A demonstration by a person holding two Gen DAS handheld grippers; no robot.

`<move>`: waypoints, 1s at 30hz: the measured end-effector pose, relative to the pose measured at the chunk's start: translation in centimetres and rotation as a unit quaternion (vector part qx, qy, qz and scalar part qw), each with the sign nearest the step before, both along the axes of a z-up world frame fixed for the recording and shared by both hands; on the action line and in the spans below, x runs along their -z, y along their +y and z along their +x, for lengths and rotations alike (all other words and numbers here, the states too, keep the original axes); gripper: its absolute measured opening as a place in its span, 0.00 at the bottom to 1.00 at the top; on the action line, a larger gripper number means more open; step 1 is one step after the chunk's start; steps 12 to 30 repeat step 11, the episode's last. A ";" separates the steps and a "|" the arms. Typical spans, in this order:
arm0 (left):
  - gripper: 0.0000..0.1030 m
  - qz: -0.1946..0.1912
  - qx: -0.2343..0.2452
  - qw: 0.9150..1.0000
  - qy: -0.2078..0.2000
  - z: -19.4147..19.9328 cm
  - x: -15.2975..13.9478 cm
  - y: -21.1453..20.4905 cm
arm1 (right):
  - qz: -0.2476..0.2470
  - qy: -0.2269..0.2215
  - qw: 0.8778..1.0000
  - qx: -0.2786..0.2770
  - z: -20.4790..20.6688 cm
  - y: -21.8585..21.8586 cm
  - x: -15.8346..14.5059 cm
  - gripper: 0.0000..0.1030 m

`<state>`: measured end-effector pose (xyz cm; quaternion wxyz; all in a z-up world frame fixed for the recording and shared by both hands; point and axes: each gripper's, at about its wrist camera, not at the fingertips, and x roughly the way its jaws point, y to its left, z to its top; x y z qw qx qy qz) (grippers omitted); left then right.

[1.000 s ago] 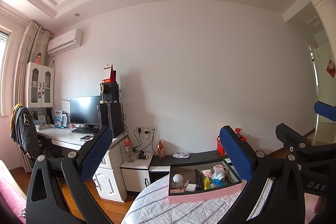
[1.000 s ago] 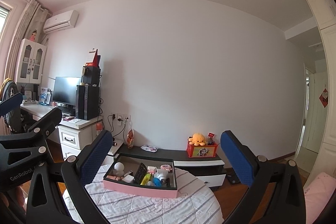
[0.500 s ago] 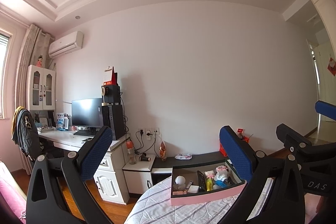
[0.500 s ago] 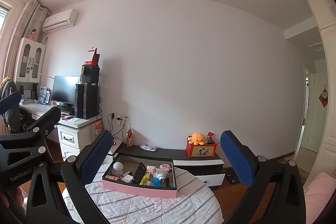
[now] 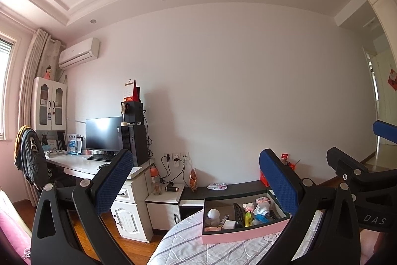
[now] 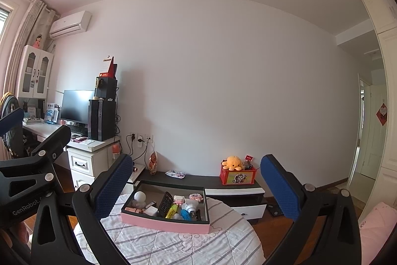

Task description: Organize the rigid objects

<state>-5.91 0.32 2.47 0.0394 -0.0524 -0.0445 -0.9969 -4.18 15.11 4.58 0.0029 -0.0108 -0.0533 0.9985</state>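
Observation:
A pink box (image 6: 163, 221) with a dark inside stands on a round table with a striped cloth (image 6: 173, 245). It holds several small things: a white ball-headed figure (image 6: 139, 197), a black remote (image 6: 165, 204), a yellow marker (image 6: 172, 211) and a blue item (image 6: 184, 214). The box also shows in the left wrist view (image 5: 238, 234). My left gripper (image 5: 198, 185) and my right gripper (image 6: 196, 188) are both open and empty, held well back from the box and above it.
A low black and white cabinet (image 6: 233, 190) stands behind the table with a red box and orange plush (image 6: 233, 163) on it. A white desk (image 5: 82, 165) with a monitor (image 5: 103, 133) and computer tower stands at the left. A doorway (image 6: 369, 131) is at the right.
Both views have tilted slightly; the box sits a little lower and farther right in the left wrist view. Both grippers stay open.

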 end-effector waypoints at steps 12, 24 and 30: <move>1.00 0.000 0.000 1.000 -0.002 0.1 0.0 0.1 | 0.001 0.001 1.000 0.000 0.2 0.0 0.2 1.00; 1.00 0.000 0.000 1.000 -0.002 0.1 0.0 0.1 | 0.001 0.001 1.000 0.000 0.2 0.0 0.2 1.00; 1.00 0.000 0.000 1.000 -0.002 0.1 0.0 0.1 | 0.001 0.001 1.000 0.000 0.2 0.0 0.2 1.00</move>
